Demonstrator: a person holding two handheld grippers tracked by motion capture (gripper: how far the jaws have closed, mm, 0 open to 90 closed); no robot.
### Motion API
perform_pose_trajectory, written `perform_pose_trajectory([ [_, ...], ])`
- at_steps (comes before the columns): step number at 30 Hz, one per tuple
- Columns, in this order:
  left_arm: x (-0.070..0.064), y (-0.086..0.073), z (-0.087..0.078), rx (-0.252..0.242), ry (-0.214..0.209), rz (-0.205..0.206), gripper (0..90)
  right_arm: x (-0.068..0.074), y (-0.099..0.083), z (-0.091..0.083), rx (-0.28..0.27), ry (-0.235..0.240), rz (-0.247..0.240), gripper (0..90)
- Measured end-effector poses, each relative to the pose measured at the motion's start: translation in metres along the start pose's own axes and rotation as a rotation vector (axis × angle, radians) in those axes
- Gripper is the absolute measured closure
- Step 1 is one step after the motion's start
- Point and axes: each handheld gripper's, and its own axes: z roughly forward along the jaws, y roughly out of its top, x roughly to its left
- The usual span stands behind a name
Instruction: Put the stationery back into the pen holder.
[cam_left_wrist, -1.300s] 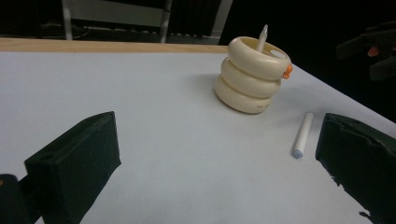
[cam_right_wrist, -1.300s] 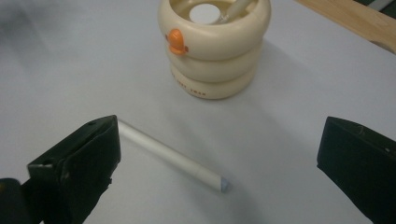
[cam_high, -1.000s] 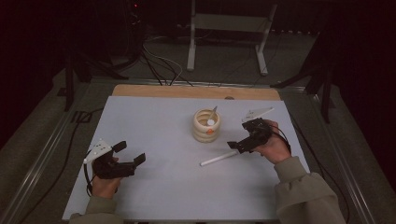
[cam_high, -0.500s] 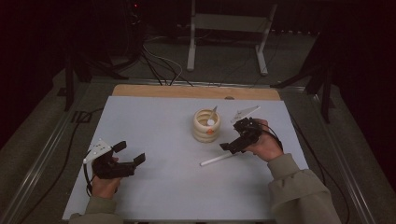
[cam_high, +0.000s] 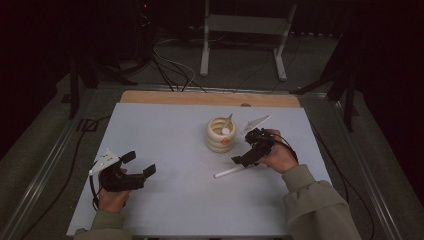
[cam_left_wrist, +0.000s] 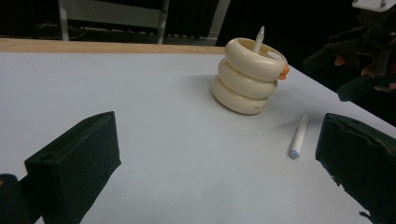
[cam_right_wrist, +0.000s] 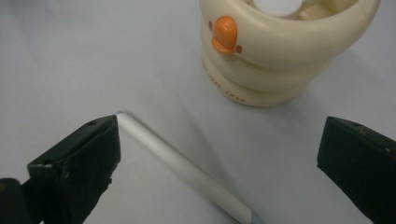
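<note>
While its jaws stand wide apart over the white pen (cam_right_wrist: 182, 165), the right gripper (cam_high: 248, 156) has dropped closer to it than a moment ago, so a pickup looks imminent. The pen lies flat on the desk (cam_high: 165, 125), just beside the cream holder (cam_high: 221, 134). Open-jawed, the left gripper (cam_high: 131, 172) rests amid bare surface.

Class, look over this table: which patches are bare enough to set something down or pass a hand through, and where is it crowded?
Free: the table's far-left stretch, between its wooden edge and the left gripper; also the near middle strip between the two forearms. Crowded: right of centre, where the ringed holder, the white pen and the open right gripper sit close together.
</note>
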Motion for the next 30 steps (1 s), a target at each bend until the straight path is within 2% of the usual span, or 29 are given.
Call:
perform_pose_trajectory([
  [10,0.000,0.000,0.000,-0.001,-0.001,0.001,0.2,-0.001,-0.002,0.012,0.037,-0.001,-0.006,0.0],
  [30,0.000,0.000,0.000,0.002,-0.003,-0.001,0.3,0.006,-0.001,0.035,0.122,0.042,-0.046,0.0],
])
